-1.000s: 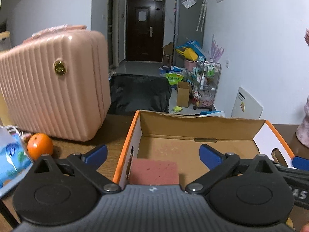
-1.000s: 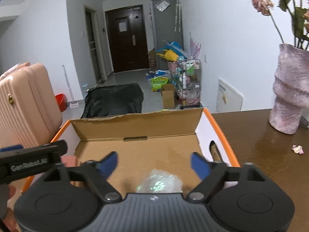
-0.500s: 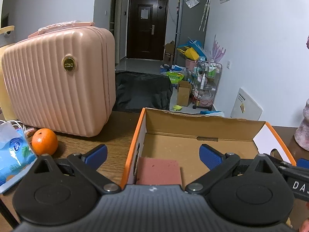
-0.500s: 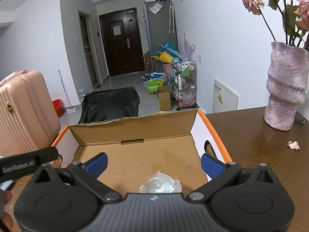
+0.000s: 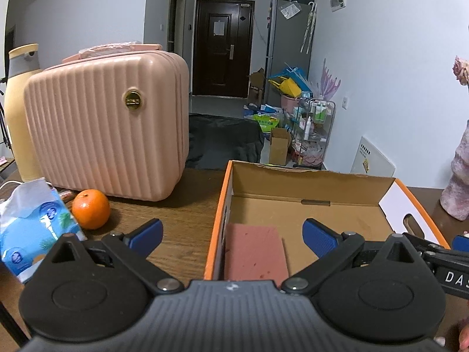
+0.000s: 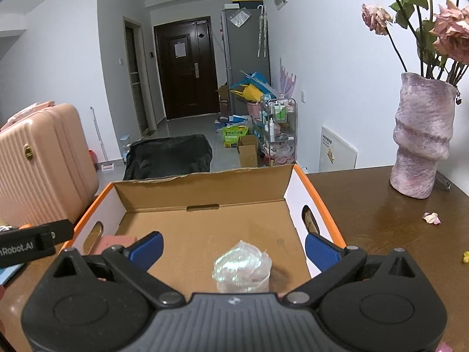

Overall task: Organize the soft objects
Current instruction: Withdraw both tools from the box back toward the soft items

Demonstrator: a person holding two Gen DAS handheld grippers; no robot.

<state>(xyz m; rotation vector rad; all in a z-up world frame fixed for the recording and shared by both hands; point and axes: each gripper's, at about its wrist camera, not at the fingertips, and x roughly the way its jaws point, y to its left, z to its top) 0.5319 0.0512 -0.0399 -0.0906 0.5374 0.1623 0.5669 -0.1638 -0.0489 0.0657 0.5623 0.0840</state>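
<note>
An open cardboard box (image 5: pixel 310 187) with orange rims sits on the wooden table; it also shows in the right wrist view (image 6: pixel 205 187). A pink sponge block (image 5: pixel 253 252) lies in its near left corner, also seen in the right wrist view (image 6: pixel 117 240). A crumpled shiny clear wrap (image 6: pixel 241 271) lies in the box near the front. My left gripper (image 5: pixel 231 234) is open and empty above the box's left rim. My right gripper (image 6: pixel 233 248) is open and empty above the wrap. A blue tissue pack (image 5: pixel 27 231) lies left of the box.
A pink ribbed suitcase (image 5: pixel 108 126) stands at the back left with an orange (image 5: pixel 91 209) in front of it. A cream bottle (image 5: pixel 20 108) stands behind. A pink vase (image 6: pixel 422 138) with dried roses stands right of the box. Petals (image 6: pixel 431 217) lie on the table.
Both grippers have drawn back and up from the box. The right gripper's fingers have spread wider and the wrap now lies free in the box. The left gripper has shifted left.
</note>
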